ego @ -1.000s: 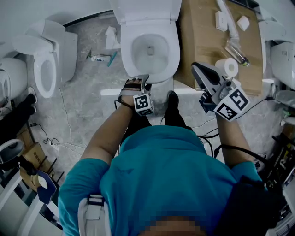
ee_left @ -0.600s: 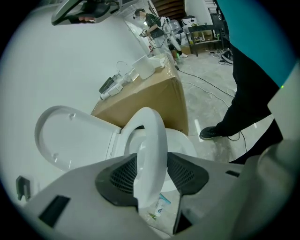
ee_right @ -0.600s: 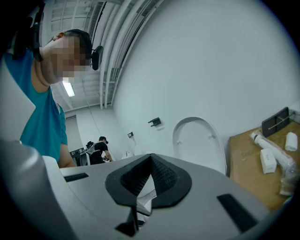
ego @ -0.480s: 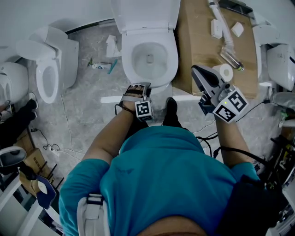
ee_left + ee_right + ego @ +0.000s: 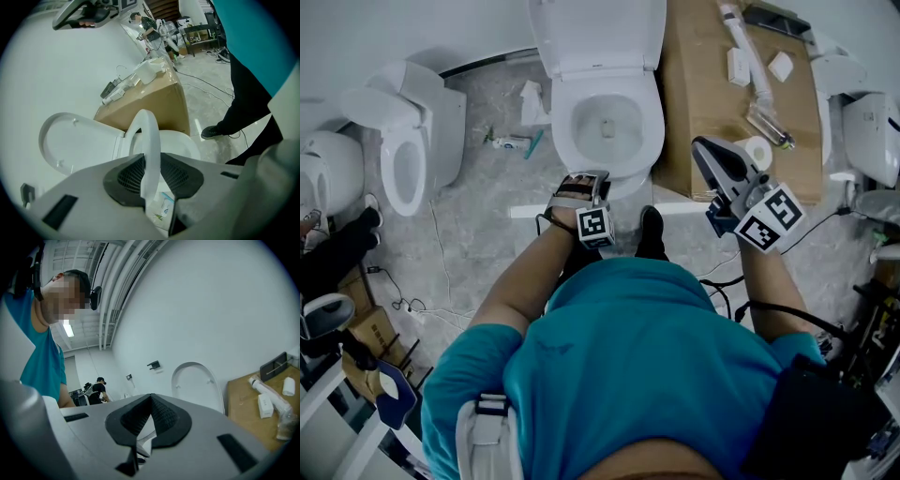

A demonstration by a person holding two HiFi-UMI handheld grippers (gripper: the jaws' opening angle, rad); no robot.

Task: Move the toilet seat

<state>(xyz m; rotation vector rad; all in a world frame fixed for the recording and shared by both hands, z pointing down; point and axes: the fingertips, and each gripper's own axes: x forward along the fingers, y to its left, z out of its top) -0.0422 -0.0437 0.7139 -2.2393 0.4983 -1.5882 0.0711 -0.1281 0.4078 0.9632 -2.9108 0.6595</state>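
Note:
A white toilet (image 5: 605,122) stands ahead of me with its lid (image 5: 598,33) raised against the wall. My left gripper (image 5: 586,183) is at the bowl's front edge. In the left gripper view the white seat ring (image 5: 149,136) runs edge-on between the two dark pads of the left gripper (image 5: 151,160), tilted up off the bowl. The jaws have just been closing and the pads press on the seat. My right gripper (image 5: 705,148) hangs in the air to the right of the bowl over the cardboard box. In its own view the right gripper (image 5: 150,397) has its pads together with nothing between them.
A cardboard box (image 5: 712,84) right of the toilet carries a paper roll (image 5: 757,148) and small white parts. Another toilet (image 5: 403,141) stands at the left and one (image 5: 872,122) at the far right. A tube (image 5: 508,142) and cables lie on the floor.
The left gripper stays at the front of the seat and the right gripper stays beside the box. Both have shifted only slightly in the head view.

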